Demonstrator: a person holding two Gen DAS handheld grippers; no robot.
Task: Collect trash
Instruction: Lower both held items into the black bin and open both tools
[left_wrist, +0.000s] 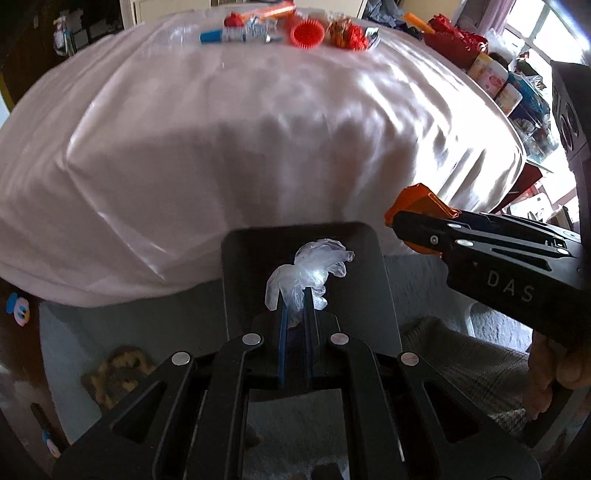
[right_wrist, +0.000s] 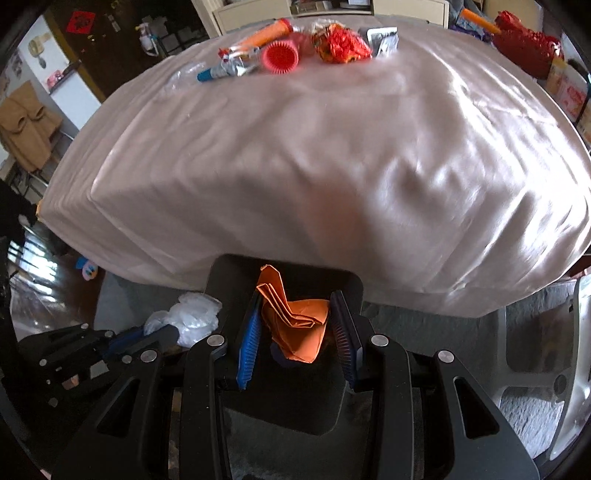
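Left wrist view shows your left gripper (left_wrist: 298, 295) pinching a crumpled clear plastic glove (left_wrist: 314, 271) at lower centre, off the table. Your right gripper (right_wrist: 295, 325) clasps a folded orange paper (right_wrist: 295, 325) in half-closed tongs. Neither piece is binned yet, and no bin shows. More trash waits at the top of the frame on the white tablecloth (right_wrist: 295, 155): a red ridged cup (right_wrist: 281, 56), wrappers (right_wrist: 341, 45), a blue-capped tube (right_wrist: 225, 71).
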